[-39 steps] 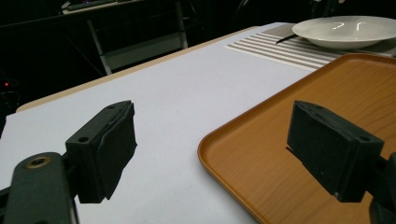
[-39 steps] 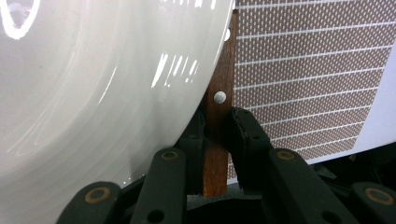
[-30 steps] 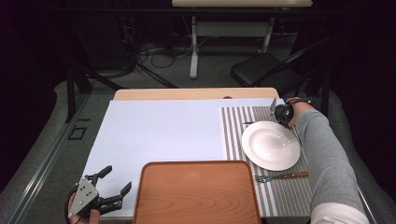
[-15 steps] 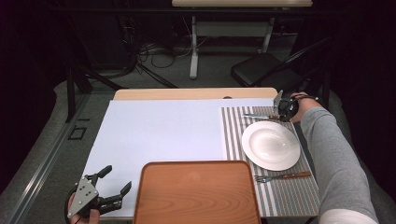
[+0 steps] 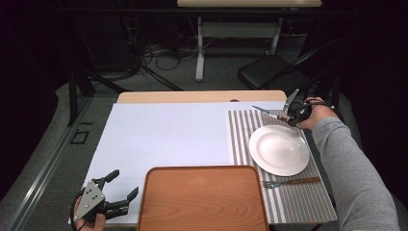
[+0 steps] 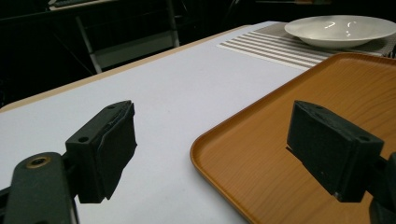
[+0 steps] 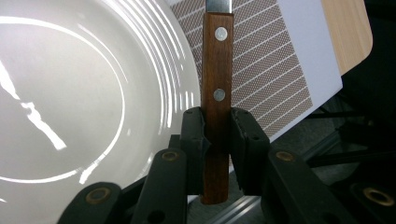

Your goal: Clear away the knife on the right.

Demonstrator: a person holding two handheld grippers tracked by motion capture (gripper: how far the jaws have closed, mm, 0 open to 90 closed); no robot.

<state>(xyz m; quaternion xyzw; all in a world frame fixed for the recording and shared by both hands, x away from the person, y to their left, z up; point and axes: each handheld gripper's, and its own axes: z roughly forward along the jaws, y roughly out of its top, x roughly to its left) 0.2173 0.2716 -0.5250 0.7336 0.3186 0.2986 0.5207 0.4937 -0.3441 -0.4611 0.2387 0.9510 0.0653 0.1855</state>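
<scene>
A knife with a wooden handle is held above the striped placemat, just beyond the white plate. My right gripper is shut on that handle, with both pads pressed against the wood. The blade points left across the mat's far edge. A fork lies on the mat in front of the plate. My left gripper stands open at the table's near left corner, beside the wooden tray. In the left gripper view its jaws are wide apart with the tray's rim between them.
A white sheet covers the left and middle of the table. The plate and placemat show far off in the left gripper view. A black chair and a table frame with cables stand on the floor behind.
The right gripper has lifted the knife off the placemat's far edge and raised it a little. The left gripper has stayed where it was.
</scene>
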